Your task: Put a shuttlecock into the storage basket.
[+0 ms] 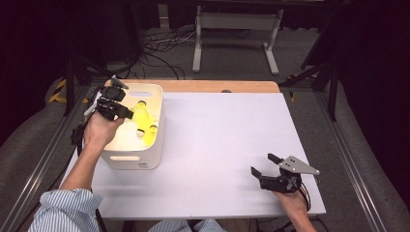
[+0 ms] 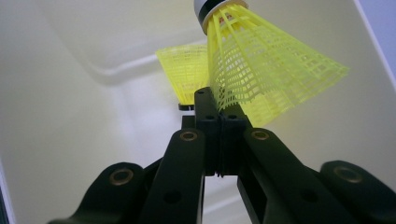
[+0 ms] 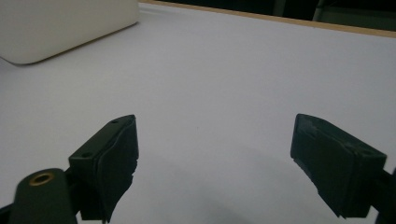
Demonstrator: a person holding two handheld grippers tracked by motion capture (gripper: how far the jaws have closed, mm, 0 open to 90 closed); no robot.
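Left tongs (image 2: 219, 116): we see the jaws pressed together on the edge of a yellow shuttlecock's (image 2: 261, 70) mesh skirt, inside the white bin (image 1: 157, 121).
Right tongs (image 3: 215, 163): we see them spread wide with nothing between the jaws, resting low over the bare white surface (image 1: 227, 145), well apart from the bin.
Where the shuttlecock is: we find it held in the left tongs within the bin's walls, cork end away from the jaws; a second shuttlecock (image 2: 184, 77) sits just beyond it, deeper in the bin.
Weight: we judge it very light, so it will swing or flutter if we move quickly.
Stiffness: we judge the plastic lattice springy and thin; a hard squeeze would bend or crease it, though it should recover from a mild one.
Slipperiness: we expect the open mesh to give the pads some bite, yet a pinch on the rim alone lets the piece pivot.
Where to take hold: we would choose the narrow part of the skirt near the cork's black-and-white band, where the ribs gather and stay firm.
Bin: we judge it rigid and smooth-walled.
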